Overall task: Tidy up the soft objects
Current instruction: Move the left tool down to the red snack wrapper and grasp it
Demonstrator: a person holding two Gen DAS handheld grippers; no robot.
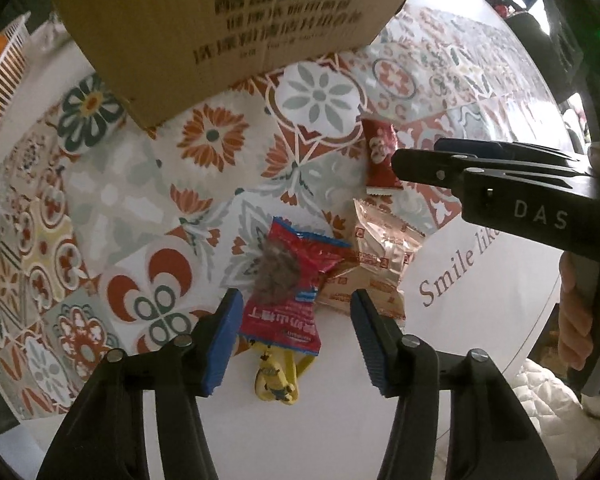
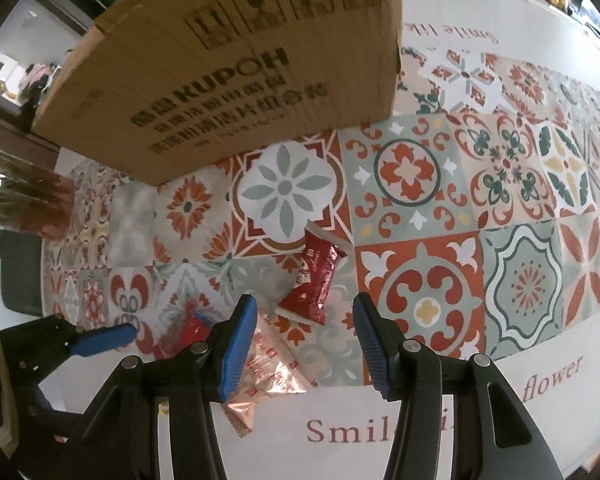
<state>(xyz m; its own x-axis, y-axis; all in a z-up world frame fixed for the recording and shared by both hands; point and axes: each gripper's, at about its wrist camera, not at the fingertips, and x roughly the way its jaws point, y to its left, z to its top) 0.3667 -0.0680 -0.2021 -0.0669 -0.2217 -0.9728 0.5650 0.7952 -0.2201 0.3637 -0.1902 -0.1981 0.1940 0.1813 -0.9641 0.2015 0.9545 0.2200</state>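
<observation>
Both claws gape wide and grip nothing: my left gripper straddles the red-blue packet near the tablecloth's front edge, my right gripper frames the dark red packet. Next I'd judge a drop and squeeze, then carry to the cardboard box beyond. Its opening is cut off, and a yellow toy hides partly under the packet.

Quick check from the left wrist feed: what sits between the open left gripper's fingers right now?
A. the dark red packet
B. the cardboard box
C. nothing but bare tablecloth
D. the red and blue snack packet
D. In the left wrist view the red and blue snack packet lies between the spread blue pads of the left gripper, with a yellow minion figure just below it.
</observation>
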